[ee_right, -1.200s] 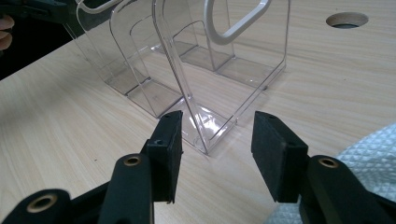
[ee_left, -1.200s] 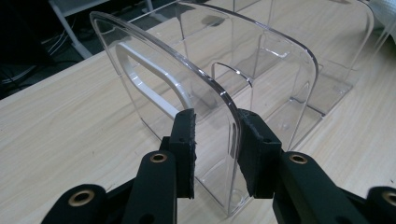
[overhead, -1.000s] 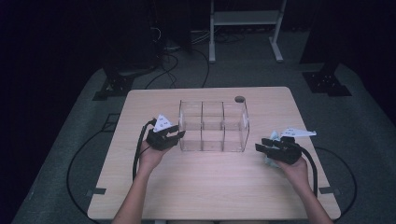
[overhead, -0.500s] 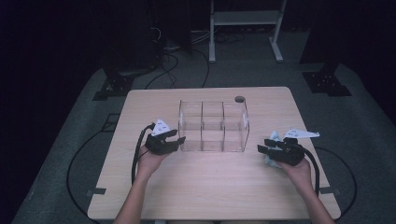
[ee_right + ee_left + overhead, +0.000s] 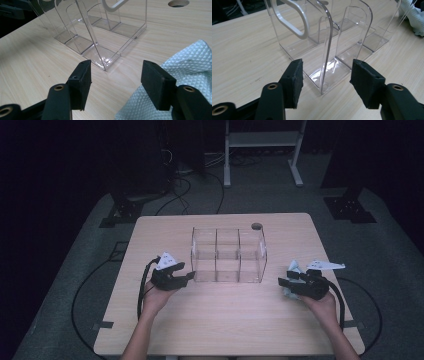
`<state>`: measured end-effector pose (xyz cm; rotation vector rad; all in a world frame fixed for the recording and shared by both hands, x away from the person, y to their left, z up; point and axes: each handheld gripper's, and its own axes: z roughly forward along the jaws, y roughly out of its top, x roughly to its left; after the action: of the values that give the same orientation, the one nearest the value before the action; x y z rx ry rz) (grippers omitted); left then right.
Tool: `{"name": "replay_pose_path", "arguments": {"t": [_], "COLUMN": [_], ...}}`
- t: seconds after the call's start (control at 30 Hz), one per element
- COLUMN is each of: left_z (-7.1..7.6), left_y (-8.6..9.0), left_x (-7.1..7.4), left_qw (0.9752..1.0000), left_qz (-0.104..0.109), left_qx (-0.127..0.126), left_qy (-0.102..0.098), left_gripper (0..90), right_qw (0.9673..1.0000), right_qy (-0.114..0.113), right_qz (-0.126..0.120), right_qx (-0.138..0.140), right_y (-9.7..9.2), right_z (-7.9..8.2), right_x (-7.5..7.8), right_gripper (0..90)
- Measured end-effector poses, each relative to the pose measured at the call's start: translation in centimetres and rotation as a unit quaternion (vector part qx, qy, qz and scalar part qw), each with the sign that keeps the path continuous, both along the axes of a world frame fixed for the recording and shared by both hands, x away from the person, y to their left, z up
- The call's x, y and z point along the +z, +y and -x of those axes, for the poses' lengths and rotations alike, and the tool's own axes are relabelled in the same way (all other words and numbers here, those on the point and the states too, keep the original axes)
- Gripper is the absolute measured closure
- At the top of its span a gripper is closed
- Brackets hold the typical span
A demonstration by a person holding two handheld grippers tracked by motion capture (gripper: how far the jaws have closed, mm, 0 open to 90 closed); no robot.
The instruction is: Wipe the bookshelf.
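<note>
Clear plastic box [image 5: 228, 255] with six little rooms stands upright on the desk [image 5: 210, 320], near the middle and a bit toward the far edge. Left tool [image 5: 189, 276] sits just beside the box's near left corner. Its jaws have just been opening, and that corner wall stands between them without being squeezed. Right tool [image 5: 283, 282] rests near the right edge of the desk, apart from the box. Its jaws have just been opening too and are wide now, holding nothing. A pale blue cloth [image 5: 190, 75] lies on the desk under the right tool
</note>
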<state>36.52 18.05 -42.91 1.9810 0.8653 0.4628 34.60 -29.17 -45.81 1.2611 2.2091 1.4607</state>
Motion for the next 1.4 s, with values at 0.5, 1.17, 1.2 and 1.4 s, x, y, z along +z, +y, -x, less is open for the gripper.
{"name": "replay_pose_path", "arguments": {"t": [0.5,1.17,1.2,1.4], "left_z": [1.5,3.2,3.3,3.8], "left_y": [0.3,1.5,1.5,2.0], "left_x": [-1.1,-2.2,-2.2,-2.4], "left_qw": [0.9999,0.9995,0.9995,0.9993], "left_qz": [0.000,0.002,0.001,0.001], "left_qx": [0.001,0.007,0.007,0.011], "left_qy": [0.013,0.031,0.031,0.036], "left_gripper": [33.4,22.5,22.0,19.2], "right_qw": [1.0000,0.9999,0.9999,0.9995], "right_qy": [0.001,0.010,0.012,0.026], "right_qz": [-0.001,0.004,0.002,0.011], "right_qx": [0.001,0.008,0.007,0.011], "right_y": [-0.9,-1.6,-1.6,-1.9], "right_z": [0.9,2.1,2.2,2.6], "right_x": [-0.2,-0.9,-0.9,-1.4], "right_gripper": [34.7,30.5,30.5,28.2]}}
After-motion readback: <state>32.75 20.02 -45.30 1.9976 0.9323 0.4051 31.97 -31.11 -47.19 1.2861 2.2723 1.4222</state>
